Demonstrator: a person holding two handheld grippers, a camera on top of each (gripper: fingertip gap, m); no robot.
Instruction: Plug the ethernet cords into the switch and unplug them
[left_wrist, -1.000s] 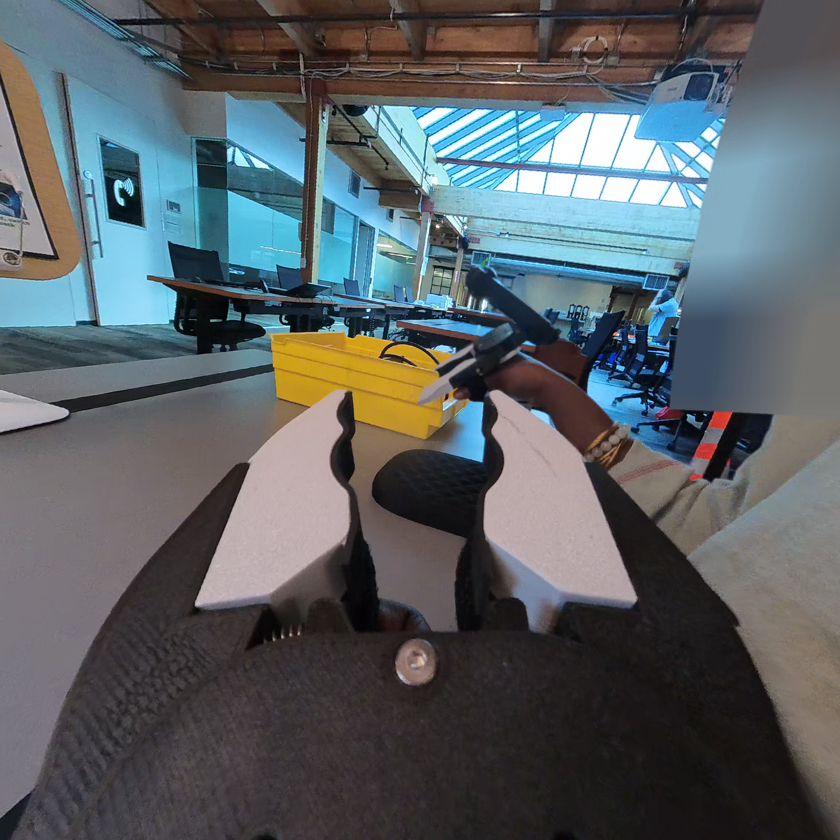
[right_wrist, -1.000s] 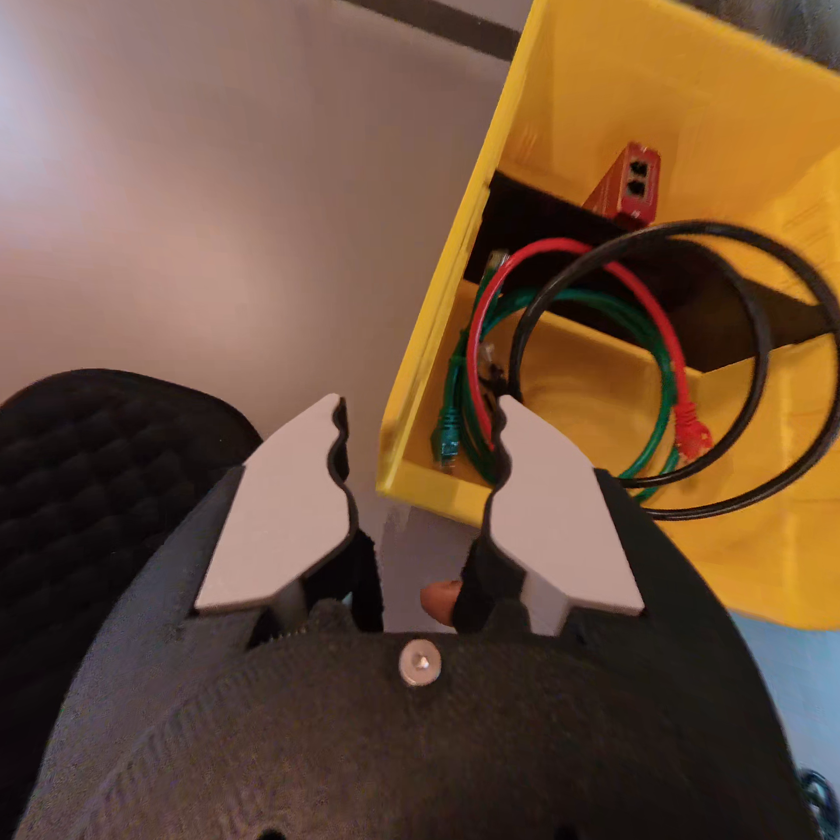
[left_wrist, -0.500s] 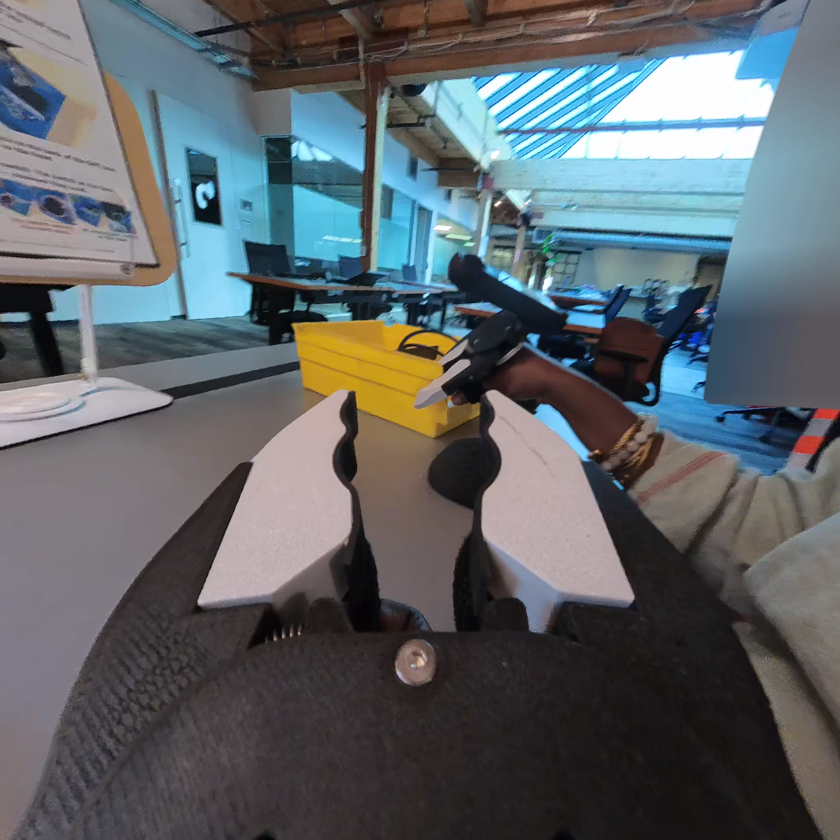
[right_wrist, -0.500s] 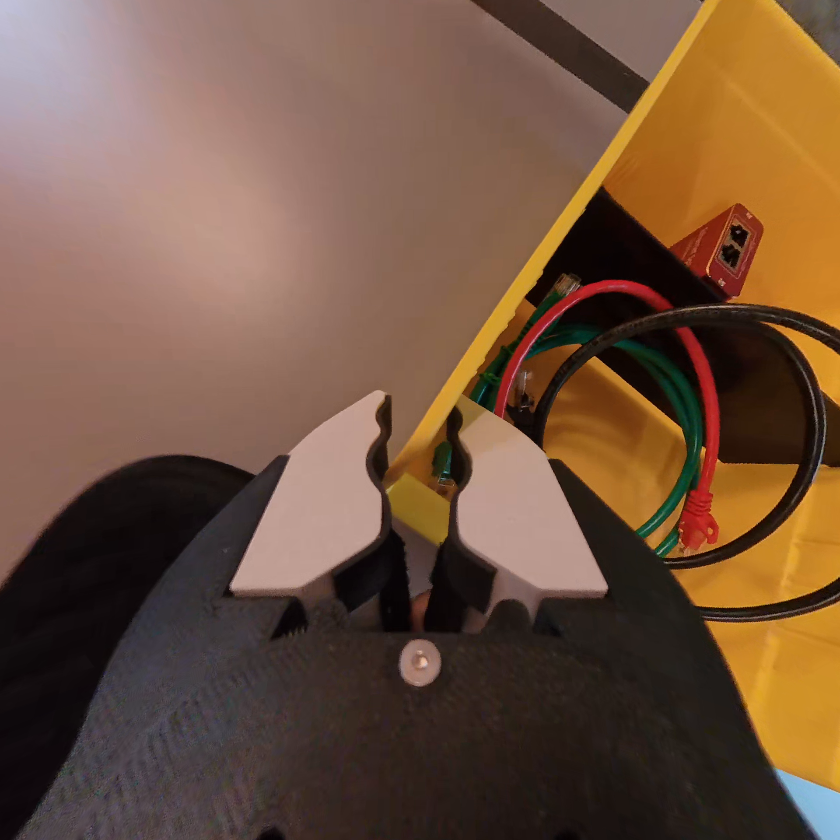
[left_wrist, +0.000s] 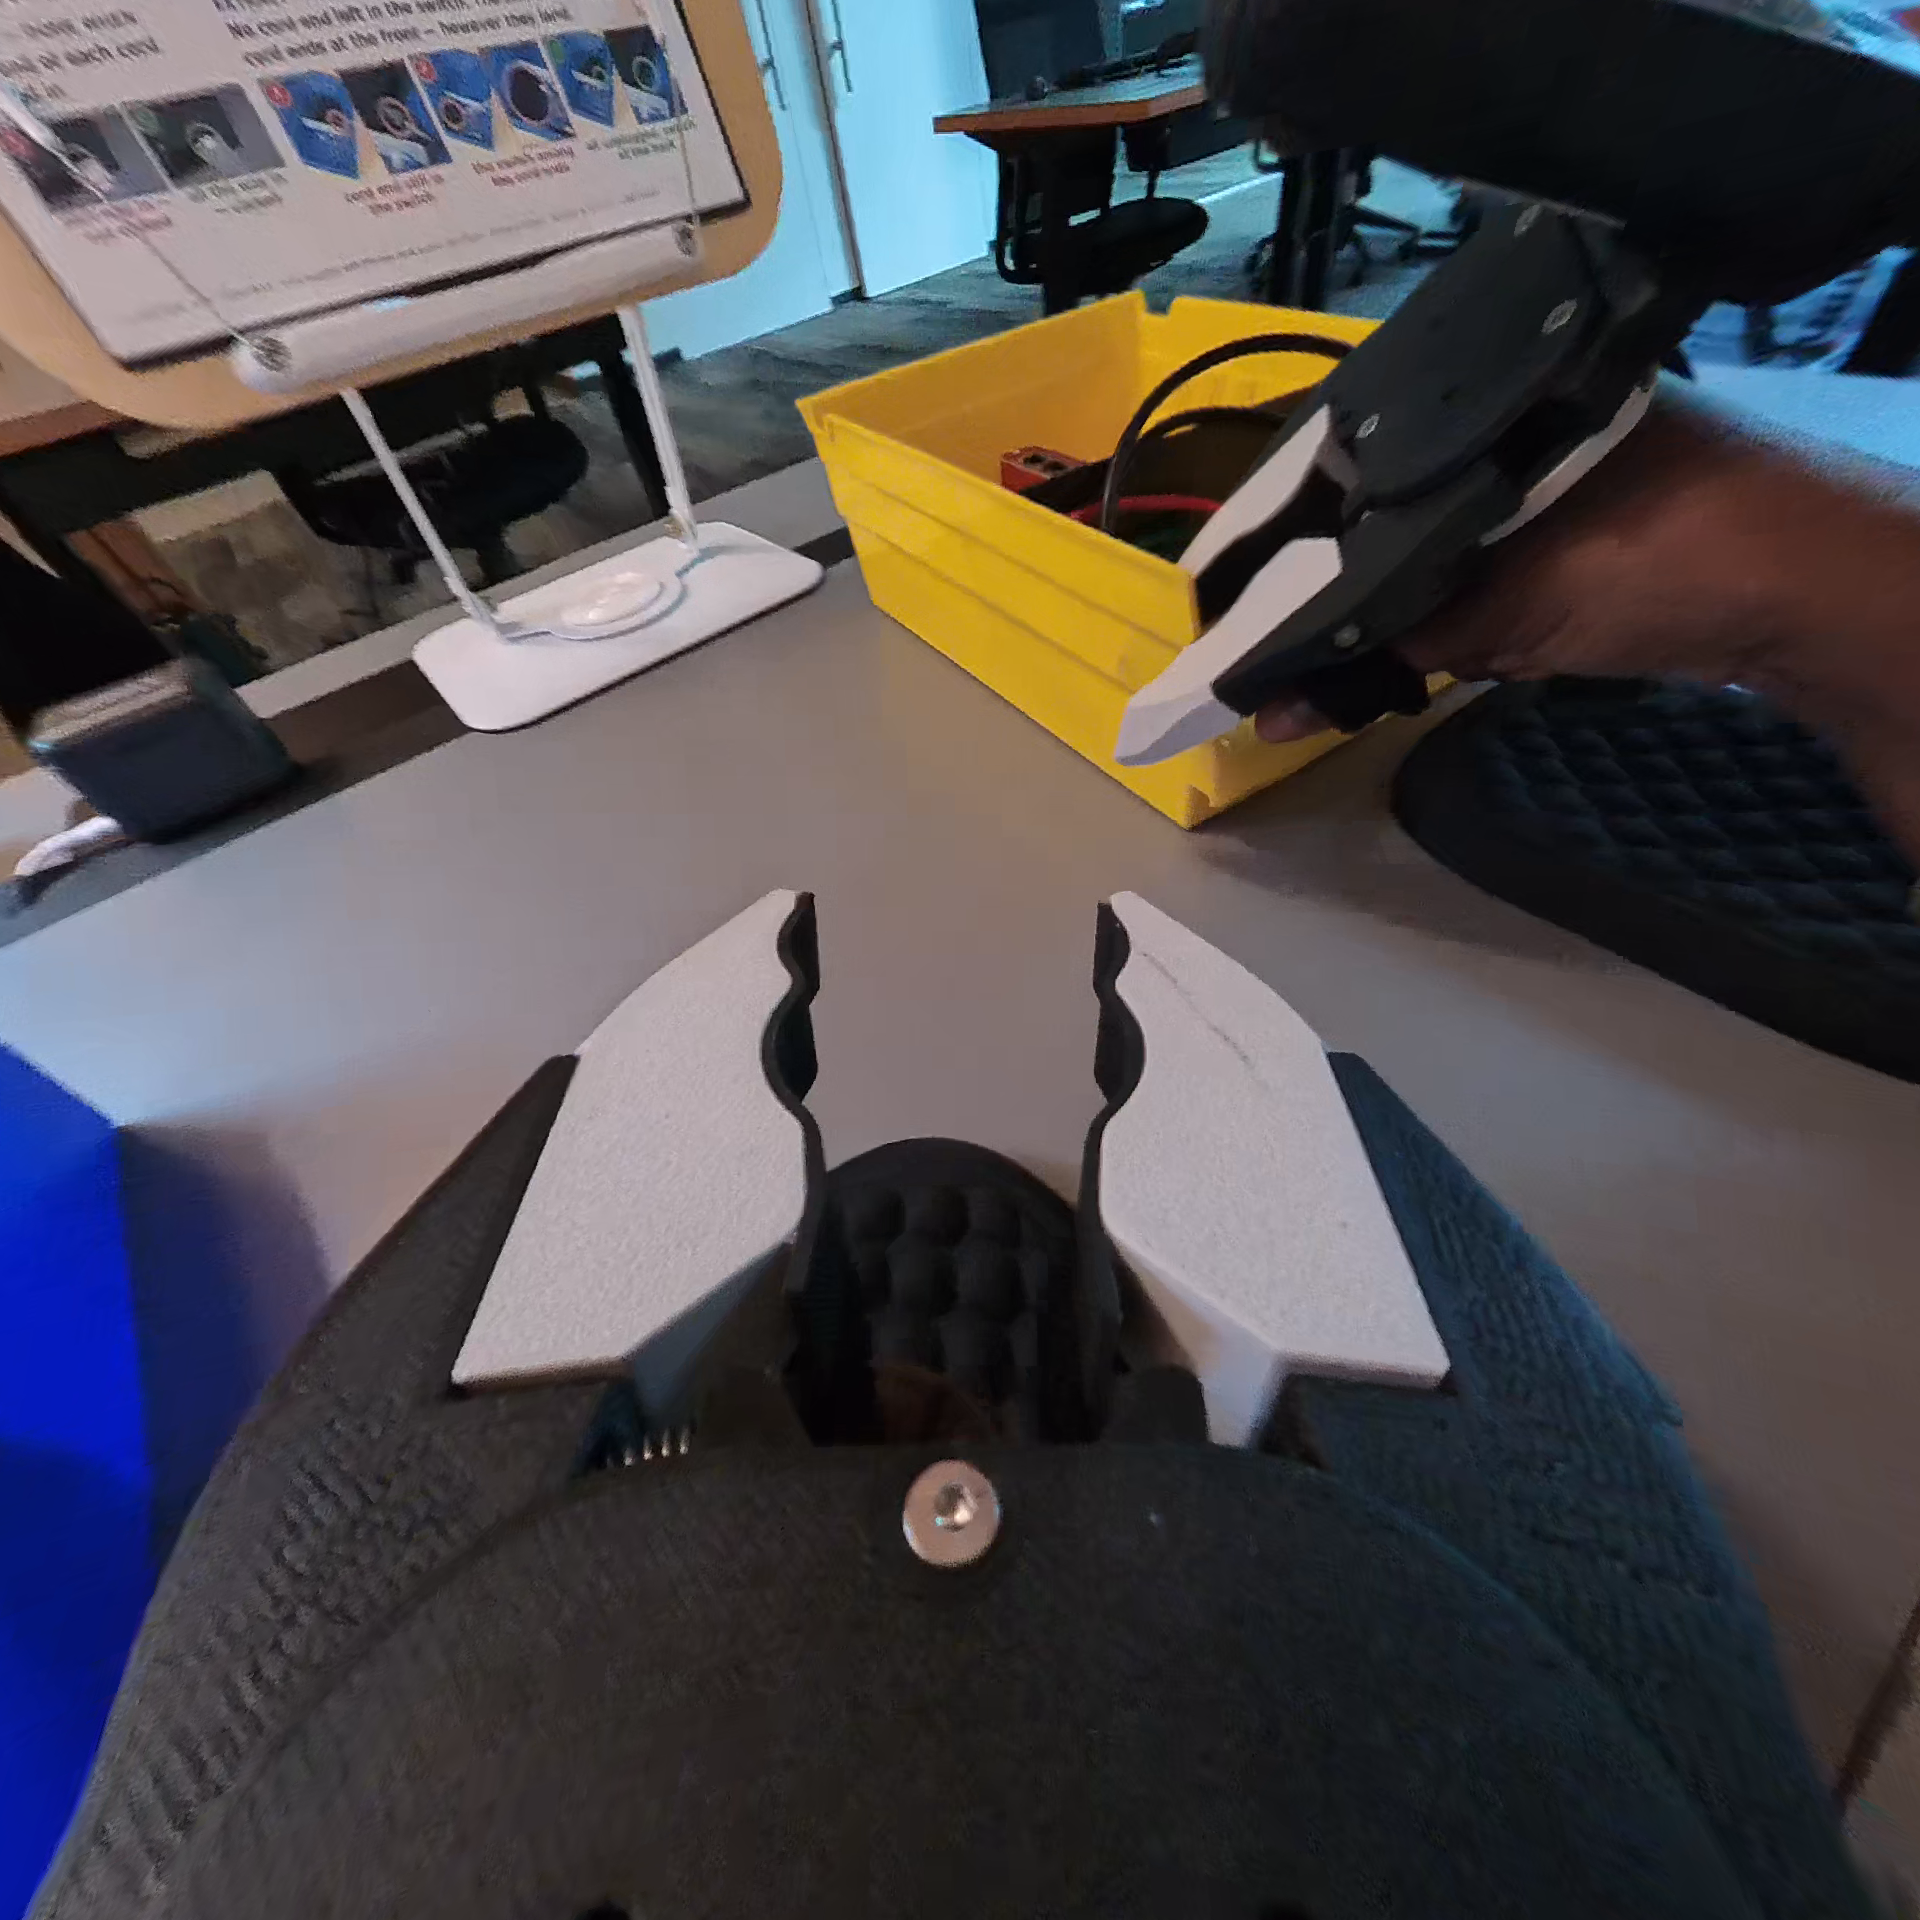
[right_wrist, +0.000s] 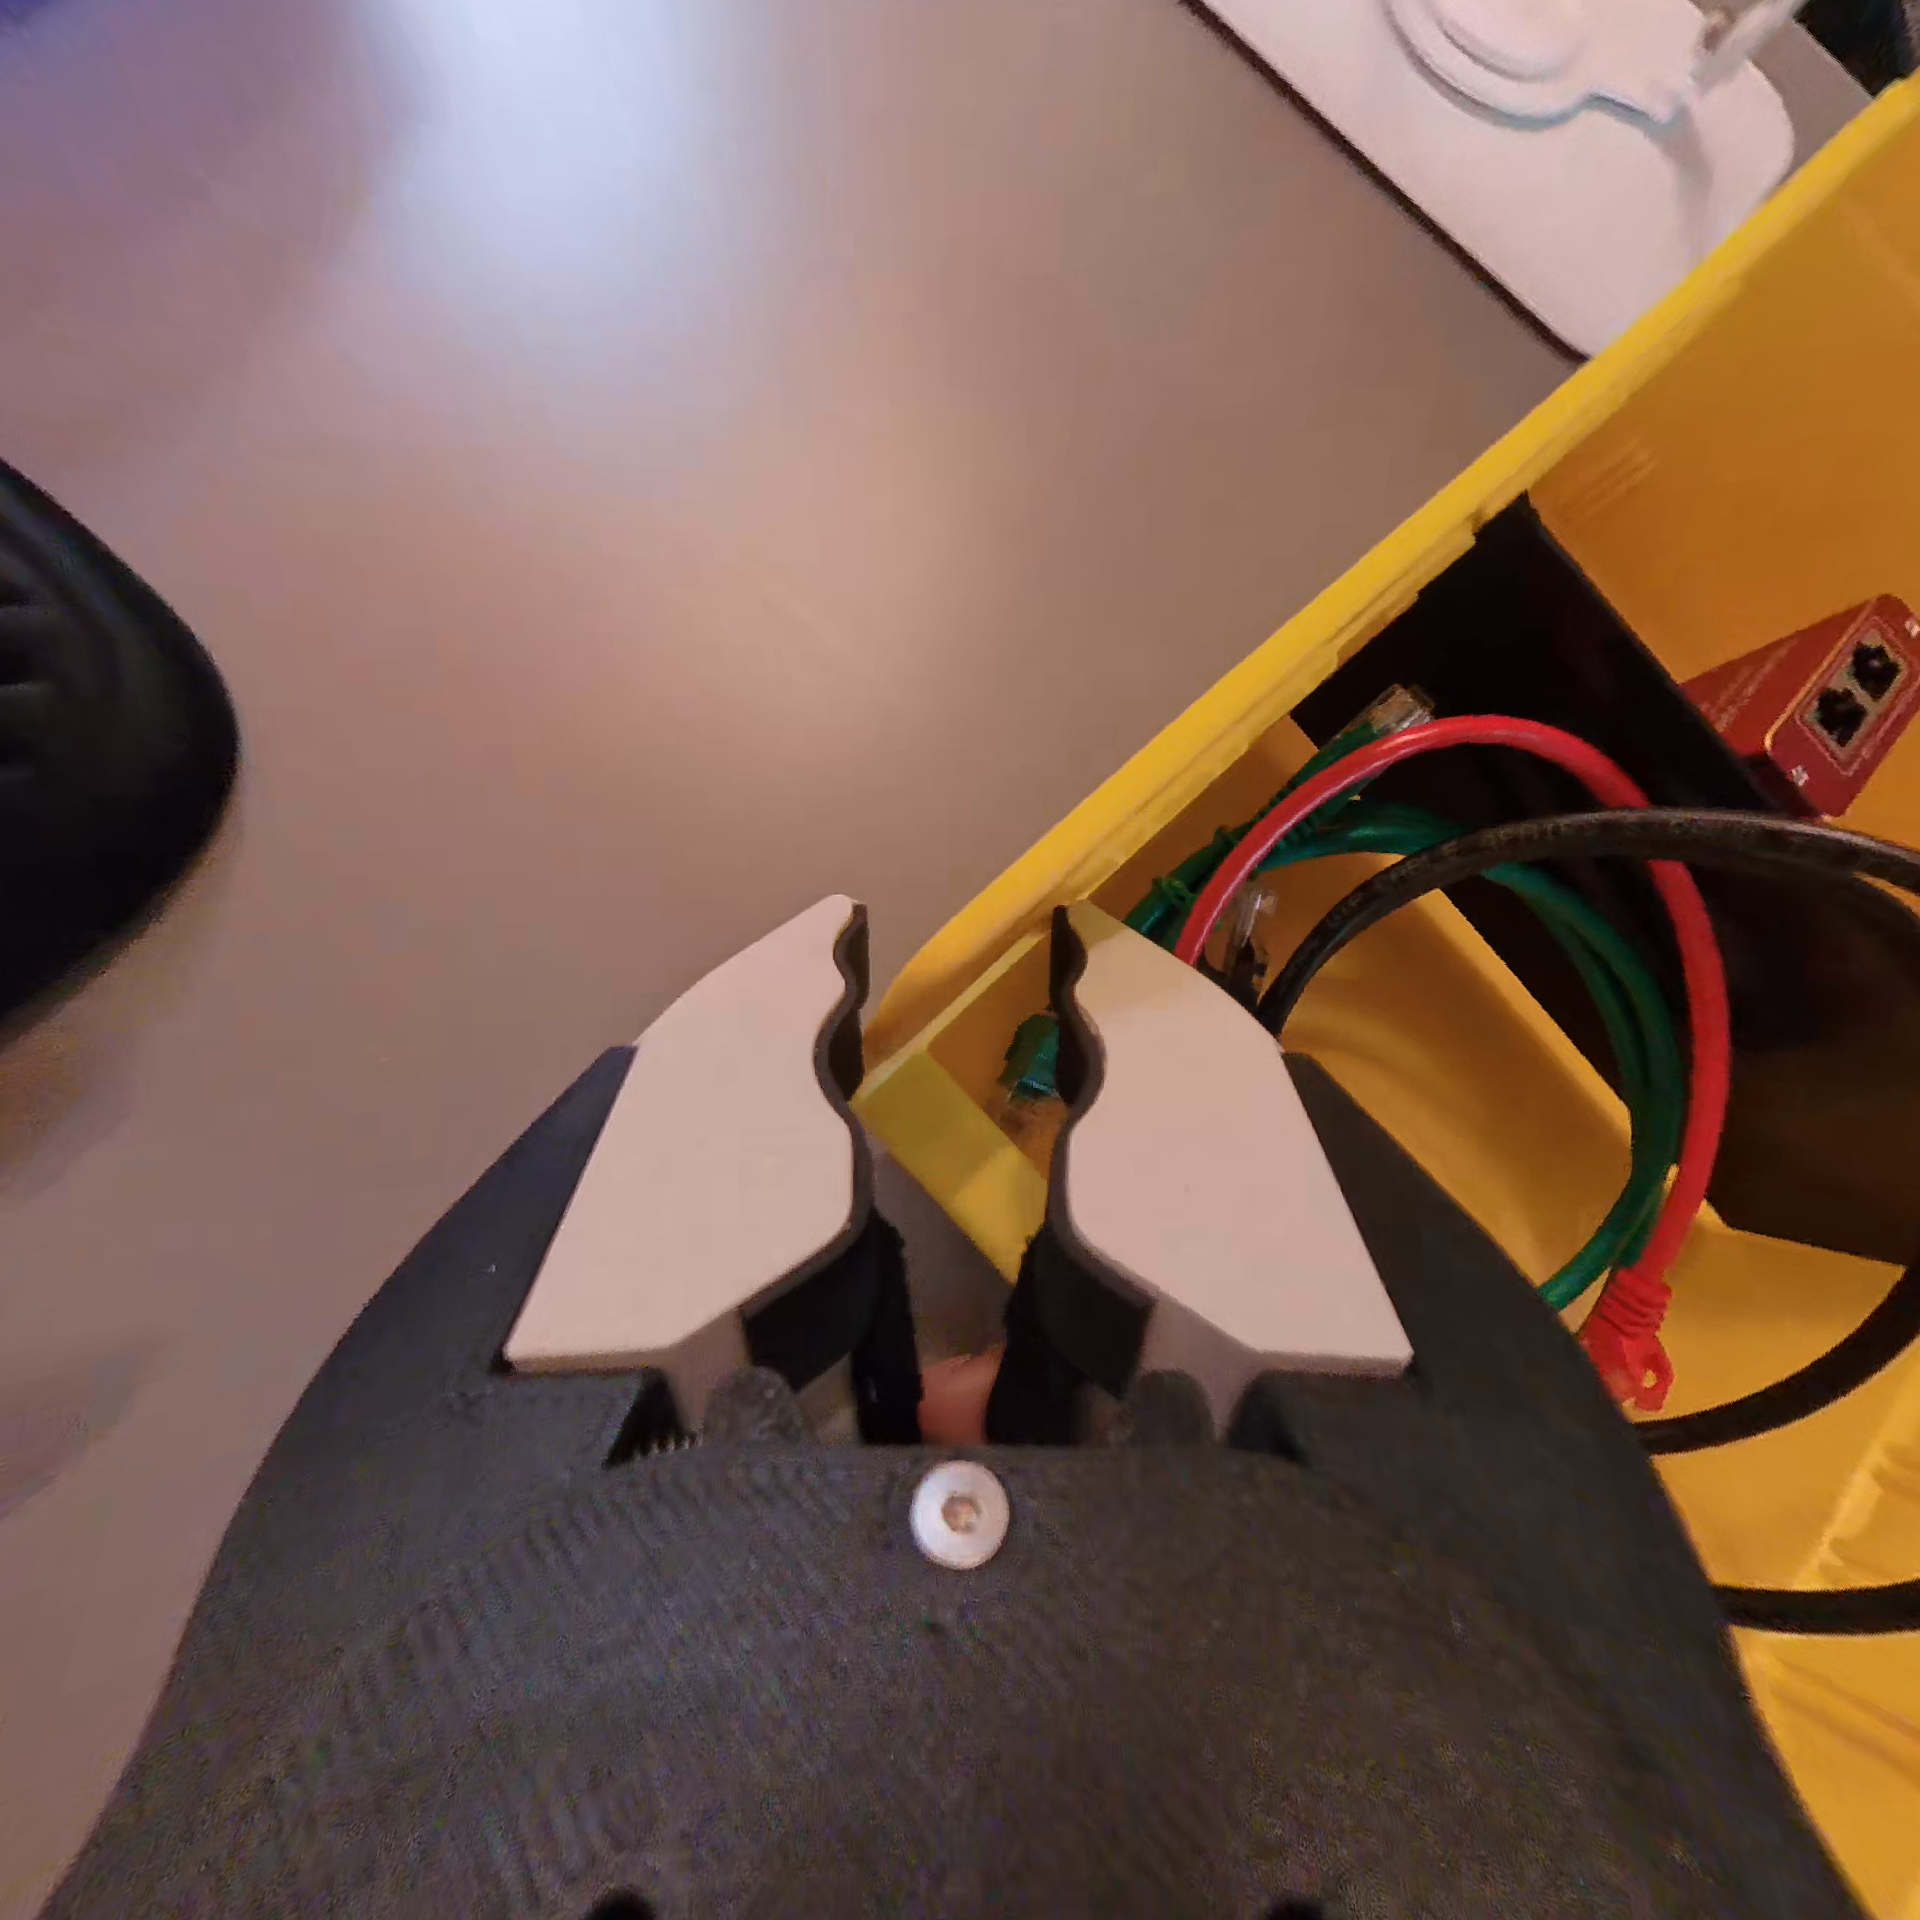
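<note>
**Gripping the Corner of the Yellow Bin**

Pinching the near corner of the yellow bin (right_wrist: 940, 1117), the right claw (right_wrist: 956, 920) is sitting with one finger outside the wall and the other inside it, the two fingers narrowed around the rim. A person's hand (left_wrist: 1621, 582) is holding this claw, which is also showing in the left wrist view (left_wrist: 1195, 644) at the bin's (left_wrist: 997, 582) front corner.

Inside the bin, a red ethernet cord (right_wrist: 1621, 831), a green ethernet cord (right_wrist: 1600, 935) and a black cord (right_wrist: 1662, 836) are lying coiled together in the near compartment. A black divider (right_wrist: 1507, 644) is separating them from the far compartment, where the small red switch (right_wrist: 1829, 696) is lying with its two ports empty.

The left claw (left_wrist: 954, 914) is hovering over the grey counter (left_wrist: 623, 883), fingers spread wide and holding nothing. A black textured pad (left_wrist: 1662, 831) is lying just beside the bin, and a white stand (left_wrist: 623, 623) carrying a printed sheet (left_wrist: 343, 135) is standing to the bin's left.
</note>
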